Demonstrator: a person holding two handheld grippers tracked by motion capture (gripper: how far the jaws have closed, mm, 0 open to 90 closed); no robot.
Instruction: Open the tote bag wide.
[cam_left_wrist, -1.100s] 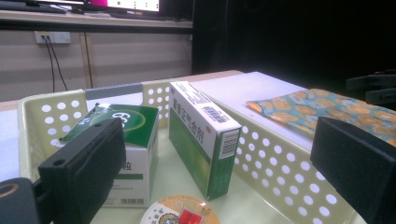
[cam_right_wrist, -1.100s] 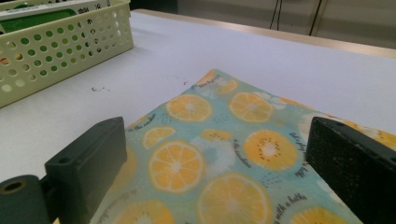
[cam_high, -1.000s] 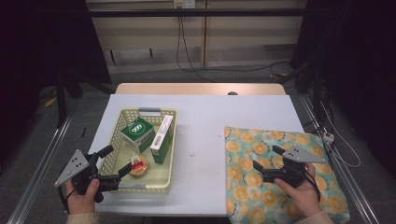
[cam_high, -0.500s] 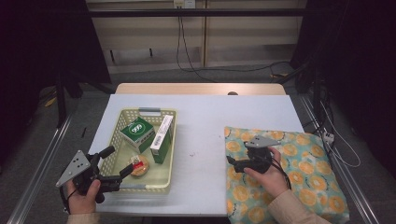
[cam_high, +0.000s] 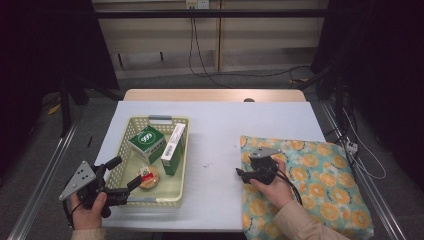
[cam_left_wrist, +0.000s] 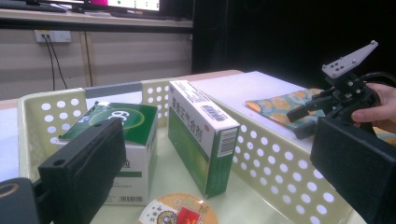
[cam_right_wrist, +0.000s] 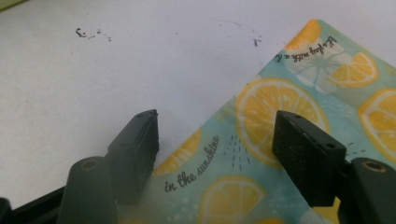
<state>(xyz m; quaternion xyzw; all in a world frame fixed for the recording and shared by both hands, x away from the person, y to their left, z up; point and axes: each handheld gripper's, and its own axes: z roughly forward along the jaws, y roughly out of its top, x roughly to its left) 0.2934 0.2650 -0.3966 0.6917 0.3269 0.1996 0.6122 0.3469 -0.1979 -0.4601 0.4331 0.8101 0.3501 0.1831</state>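
Observation:
A flat cloth bag printed with lemon slices (cam_high: 310, 190) lies at the table's right side. My right gripper (cam_high: 240, 173) is at the bag's left edge, low and pointing left. In the right gripper view the bag's edge (cam_right_wrist: 280, 116) lies between the jaws of my right gripper (cam_right_wrist: 215, 135). They have just been closing and stand apart, not pressing on it. My left gripper (cam_high: 127, 171) is open at the near left corner of a pale yellow basket (cam_high: 160, 120). Nothing is gripped in my left gripper (cam_left_wrist: 219, 177). The basket holds two green boxes (cam_high: 146, 141) (cam_high: 173, 147) and a small round pack (cam_high: 148, 176).
The white table (cam_high: 215, 130) has bare surface between basket and bag. In the left gripper view the basket's perforated wall (cam_left_wrist: 280, 154) stands between the boxes (cam_left_wrist: 201, 135) and the far right gripper (cam_left_wrist: 296, 123). Dark floor, rails and cables surround the table.
My right gripper has moved left across the bag to its left edge and dropped lower, and its jaws have narrowed. The left gripper and the basket's contents have stayed put.

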